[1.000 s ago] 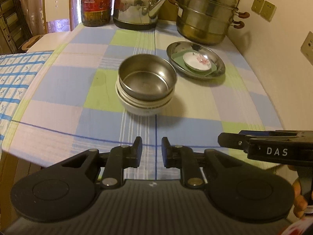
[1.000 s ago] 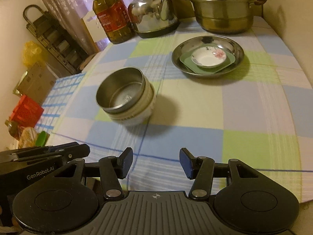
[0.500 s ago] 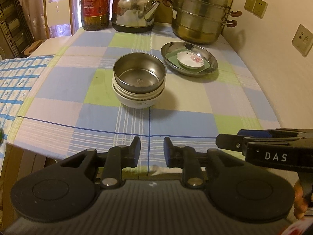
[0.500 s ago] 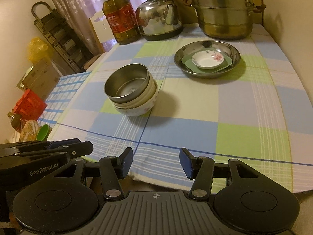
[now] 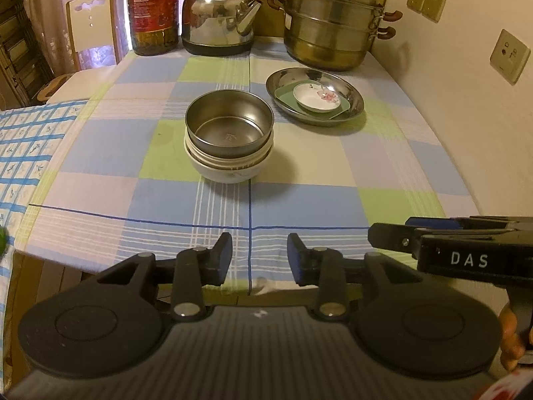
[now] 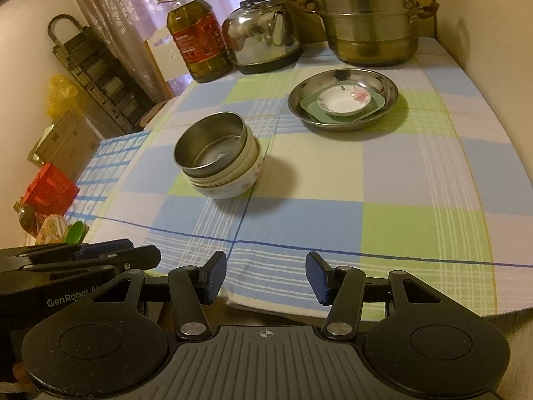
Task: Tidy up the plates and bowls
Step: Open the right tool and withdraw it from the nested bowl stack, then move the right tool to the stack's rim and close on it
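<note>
A steel bowl (image 5: 229,126) sits nested on top of white bowls (image 5: 230,170) in the middle of the checked tablecloth; the stack also shows in the right wrist view (image 6: 218,156). Behind it to the right a steel plate (image 5: 353,100) holds a green square dish (image 5: 283,95) and a small white flowered saucer (image 5: 316,97); these show in the right wrist view too (image 6: 343,100). My left gripper (image 5: 260,258) is open and empty at the table's near edge. My right gripper (image 6: 265,276) is open and empty, beside the left one.
At the back of the table stand an oil bottle (image 5: 152,10), a steel kettle (image 5: 220,20) and a stacked steamer pot (image 5: 329,23). A wall (image 5: 466,66) runs along the right side. A chair (image 5: 90,26) and a second table (image 5: 26,146) are at left.
Both grippers have pulled back from the bowl stack toward the table's near edge. The left gripper's jaws have opened wider. The bowls and plates have not moved.
</note>
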The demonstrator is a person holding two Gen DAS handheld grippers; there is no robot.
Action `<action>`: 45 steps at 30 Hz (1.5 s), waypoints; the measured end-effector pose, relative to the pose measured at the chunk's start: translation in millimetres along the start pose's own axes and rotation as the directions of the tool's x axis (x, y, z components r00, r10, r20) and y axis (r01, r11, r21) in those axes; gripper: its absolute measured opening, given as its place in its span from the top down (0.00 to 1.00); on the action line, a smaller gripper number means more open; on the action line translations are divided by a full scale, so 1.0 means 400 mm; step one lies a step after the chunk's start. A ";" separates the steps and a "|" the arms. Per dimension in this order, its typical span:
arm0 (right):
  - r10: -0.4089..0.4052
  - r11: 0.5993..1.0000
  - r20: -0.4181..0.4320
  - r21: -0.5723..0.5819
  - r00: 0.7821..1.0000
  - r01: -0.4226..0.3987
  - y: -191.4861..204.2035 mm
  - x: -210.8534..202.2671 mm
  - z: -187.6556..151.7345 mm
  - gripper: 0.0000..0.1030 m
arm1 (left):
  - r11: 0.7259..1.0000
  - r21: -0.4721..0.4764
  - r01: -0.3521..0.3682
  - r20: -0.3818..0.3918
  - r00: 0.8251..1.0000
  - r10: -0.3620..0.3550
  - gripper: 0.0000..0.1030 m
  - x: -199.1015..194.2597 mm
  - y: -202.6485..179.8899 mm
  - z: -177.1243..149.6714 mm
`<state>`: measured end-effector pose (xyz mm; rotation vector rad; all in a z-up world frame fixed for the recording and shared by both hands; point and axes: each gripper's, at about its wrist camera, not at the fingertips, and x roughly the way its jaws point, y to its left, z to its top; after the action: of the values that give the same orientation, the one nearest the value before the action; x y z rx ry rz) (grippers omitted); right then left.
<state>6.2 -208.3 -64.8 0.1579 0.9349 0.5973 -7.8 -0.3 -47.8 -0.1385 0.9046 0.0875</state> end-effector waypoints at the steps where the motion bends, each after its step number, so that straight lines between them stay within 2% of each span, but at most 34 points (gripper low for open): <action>1: -0.001 1.000 -0.001 0.004 1.000 0.001 0.000 0.003 0.002 0.48 | 1.000 -0.001 0.001 -0.002 1.000 -0.001 0.67 0.003 0.003 0.002; 9: -0.006 0.999 -0.017 0.048 1.000 0.007 -0.009 0.045 0.029 0.48 | 0.998 -0.058 0.014 -0.009 1.000 -0.015 0.67 0.033 0.071 0.025; 14: -0.015 0.999 0.008 0.048 1.000 0.015 -0.009 0.085 0.067 0.48 | 0.997 -0.072 -0.001 0.012 1.000 0.002 0.68 0.062 0.127 0.067; 22: 0.026 0.999 0.084 0.033 0.996 -0.029 0.008 0.172 0.167 0.49 | 0.997 -0.074 0.007 0.062 0.998 -0.002 0.69 0.139 0.193 0.166; 23: 0.033 0.999 0.100 0.028 0.994 -0.036 0.012 0.186 0.182 0.50 | 0.997 -0.073 0.008 0.070 0.998 -0.003 0.71 0.153 0.200 0.183; 27: 0.058 0.998 0.126 0.029 0.990 -0.062 0.020 0.245 0.232 0.69 | 0.997 -0.073 0.015 0.075 0.997 -0.009 0.75 0.202 0.225 0.230; 35: 0.097 0.994 0.147 0.028 0.984 -0.103 0.014 0.339 0.289 0.93 | 0.997 -0.069 0.037 0.063 0.997 -0.032 0.88 0.276 0.265 0.282; 39: 0.104 0.993 0.137 0.034 0.985 -0.109 0.010 0.362 0.299 0.96 | 0.996 -0.060 0.059 0.047 0.997 -0.056 0.96 0.302 0.268 0.295; 45: 0.121 0.990 0.127 0.060 0.984 -0.130 -0.008 0.378 0.301 0.98 | 0.996 -0.048 0.071 0.025 0.997 -0.069 0.98 0.326 0.261 0.298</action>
<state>170.5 -113.3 -101.3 0.3135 0.8299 0.6650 150.9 123.7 -86.5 -0.2143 0.8736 0.0461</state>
